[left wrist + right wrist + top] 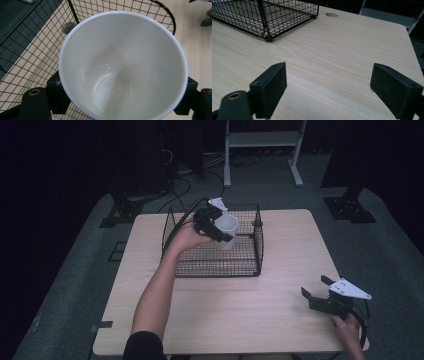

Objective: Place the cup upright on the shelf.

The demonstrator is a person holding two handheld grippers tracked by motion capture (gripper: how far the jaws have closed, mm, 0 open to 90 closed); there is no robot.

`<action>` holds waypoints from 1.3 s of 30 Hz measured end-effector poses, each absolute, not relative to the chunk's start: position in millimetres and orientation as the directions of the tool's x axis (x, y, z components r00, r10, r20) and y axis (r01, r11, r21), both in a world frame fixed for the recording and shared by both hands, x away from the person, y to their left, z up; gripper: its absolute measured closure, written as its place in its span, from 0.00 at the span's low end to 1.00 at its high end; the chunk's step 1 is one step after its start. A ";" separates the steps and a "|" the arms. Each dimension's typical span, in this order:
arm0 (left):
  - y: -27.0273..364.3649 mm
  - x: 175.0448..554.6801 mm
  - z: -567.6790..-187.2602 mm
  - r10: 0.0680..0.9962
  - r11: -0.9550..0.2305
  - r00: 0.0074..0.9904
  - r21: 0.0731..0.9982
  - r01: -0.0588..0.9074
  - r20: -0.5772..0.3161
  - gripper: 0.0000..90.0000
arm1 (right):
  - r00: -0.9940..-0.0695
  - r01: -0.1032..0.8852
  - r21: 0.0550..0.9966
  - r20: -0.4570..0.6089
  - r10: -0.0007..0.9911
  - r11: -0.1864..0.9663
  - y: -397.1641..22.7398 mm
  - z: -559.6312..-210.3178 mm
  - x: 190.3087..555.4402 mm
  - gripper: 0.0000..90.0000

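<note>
High view: my left gripper (220, 227) clamps a white cup (226, 231) over the basket (258, 245). My right gripper (316, 289) gapes wide above the table (240, 310).

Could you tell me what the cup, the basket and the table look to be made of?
Cup: probably glazed ceramic, white and glossy with soft highlights inside. Basket: black wire mesh, likely coated metal. Table: pale wood-grain top, possibly laminate, matte.
</note>
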State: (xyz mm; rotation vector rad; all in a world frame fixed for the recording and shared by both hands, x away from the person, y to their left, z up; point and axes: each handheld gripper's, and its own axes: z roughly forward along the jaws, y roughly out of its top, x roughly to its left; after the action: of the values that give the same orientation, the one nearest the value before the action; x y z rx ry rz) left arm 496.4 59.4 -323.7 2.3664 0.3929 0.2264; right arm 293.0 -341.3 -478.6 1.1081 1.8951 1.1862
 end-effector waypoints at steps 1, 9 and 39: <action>59.1 497.4 -325.8 0.346 -0.697 0.937 0.682 0.222 0.048 0.24 | -0.444 0.319 0.917 -0.078 0.892 0.239 -341.4 -478.6 293.0 0.15; 58.3 504.9 -335.5 0.358 -0.701 0.933 0.673 0.237 0.044 0.24 | -0.444 0.318 0.917 -0.079 0.893 0.239 -341.2 -478.6 292.8 0.15; 54.8 522.4 -372.3 0.384 -0.677 0.923 0.678 0.286 -0.006 0.24 | -0.444 0.313 0.920 -0.077 0.893 0.235 -341.8 -478.3 292.6 0.15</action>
State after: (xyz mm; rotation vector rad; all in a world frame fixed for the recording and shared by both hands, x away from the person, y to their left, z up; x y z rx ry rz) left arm 522.4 54.8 -372.3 2.3567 0.4737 0.1768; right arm 292.6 -341.8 -478.3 1.1034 1.8885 1.1950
